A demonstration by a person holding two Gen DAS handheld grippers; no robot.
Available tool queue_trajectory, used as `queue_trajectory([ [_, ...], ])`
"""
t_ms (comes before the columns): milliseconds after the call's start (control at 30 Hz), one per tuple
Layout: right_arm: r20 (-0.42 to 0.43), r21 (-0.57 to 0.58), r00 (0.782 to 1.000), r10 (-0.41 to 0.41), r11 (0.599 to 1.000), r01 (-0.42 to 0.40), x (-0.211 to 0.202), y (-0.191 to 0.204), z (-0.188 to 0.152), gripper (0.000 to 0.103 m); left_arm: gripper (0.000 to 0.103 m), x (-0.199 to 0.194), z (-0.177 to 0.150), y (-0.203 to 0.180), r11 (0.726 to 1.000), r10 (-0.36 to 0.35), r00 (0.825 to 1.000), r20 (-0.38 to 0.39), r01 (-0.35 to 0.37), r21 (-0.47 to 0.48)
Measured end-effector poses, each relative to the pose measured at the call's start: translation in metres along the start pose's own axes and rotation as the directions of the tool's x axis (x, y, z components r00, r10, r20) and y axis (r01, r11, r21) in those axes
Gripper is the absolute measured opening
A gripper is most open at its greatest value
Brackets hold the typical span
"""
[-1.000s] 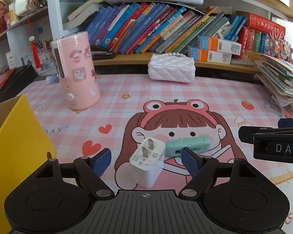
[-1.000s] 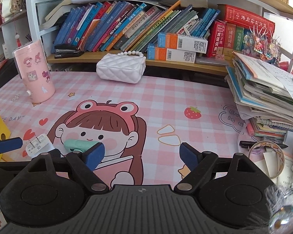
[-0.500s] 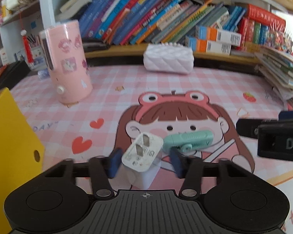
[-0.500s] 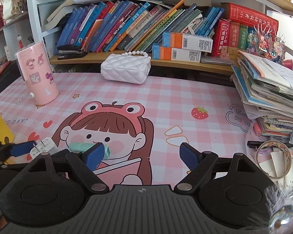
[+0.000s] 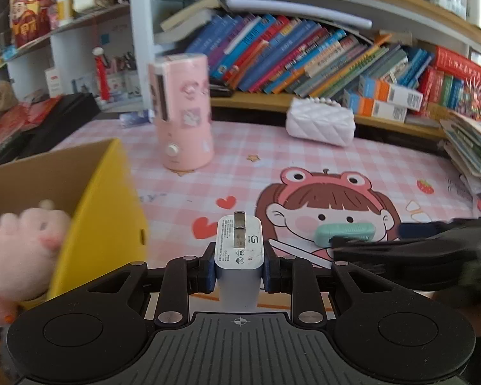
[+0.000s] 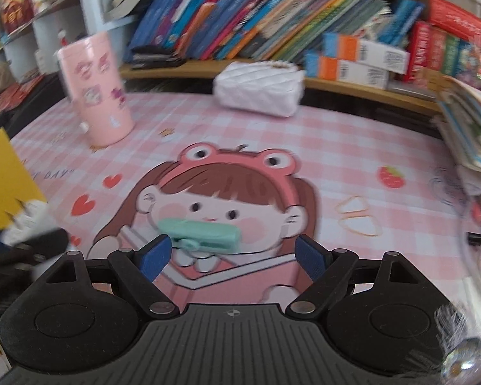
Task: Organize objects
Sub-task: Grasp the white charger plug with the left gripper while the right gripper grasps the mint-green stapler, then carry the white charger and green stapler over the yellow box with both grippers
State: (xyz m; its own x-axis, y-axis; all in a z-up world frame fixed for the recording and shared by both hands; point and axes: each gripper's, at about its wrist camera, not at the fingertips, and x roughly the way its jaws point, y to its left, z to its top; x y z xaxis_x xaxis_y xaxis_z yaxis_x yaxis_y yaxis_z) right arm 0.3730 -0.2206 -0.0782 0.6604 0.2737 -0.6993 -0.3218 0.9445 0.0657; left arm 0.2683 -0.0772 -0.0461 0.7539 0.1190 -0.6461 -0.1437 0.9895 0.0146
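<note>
Left claw (image 5: 239,271) clamped on white charger (image 5: 239,247), raised beside yellow box (image 5: 102,211) near the worktop's left edge; right claw (image 6: 234,258) spread around mint clip (image 6: 205,232) mid-worktop; risks: smooth charger slipping, clip skidding on off-centre closure.

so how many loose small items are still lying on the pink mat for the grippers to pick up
1: the mint green clip lies on the cartoon girl's face, just ahead of the open right gripper. The white charger is already off the mat, clamped in the left gripper. Others may be hidden.
</note>
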Motion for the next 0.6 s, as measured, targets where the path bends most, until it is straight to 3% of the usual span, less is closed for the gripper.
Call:
queue_trajectory([
  [200, -0.01, -0.008, 1.0, -0.023, 1.0, 0.023, 0.024, 0.019, 0.0, 0.083, 0.025, -0.022, 0.003, 0.005, 1.0, 0.01, 1.0, 0.029, -0.009, -0.012],
  [400, -0.002, -0.024, 0.999, -0.049, 0.998, 0.049, 0.032, 0.025, -0.001, 0.068, 0.025, -0.034, 0.003, 0.005, 1.0, -0.004, 0.999, 0.047, 0.005, -0.019],
  [600, 0.008, -0.031, 0.999, -0.044, 0.999, 0.044, 0.028, 0.024, 0.0, 0.067, 0.025, -0.042, 0.003, 0.008, 0.999, -0.021, 0.998, 0.063, 0.023, -0.029],
])
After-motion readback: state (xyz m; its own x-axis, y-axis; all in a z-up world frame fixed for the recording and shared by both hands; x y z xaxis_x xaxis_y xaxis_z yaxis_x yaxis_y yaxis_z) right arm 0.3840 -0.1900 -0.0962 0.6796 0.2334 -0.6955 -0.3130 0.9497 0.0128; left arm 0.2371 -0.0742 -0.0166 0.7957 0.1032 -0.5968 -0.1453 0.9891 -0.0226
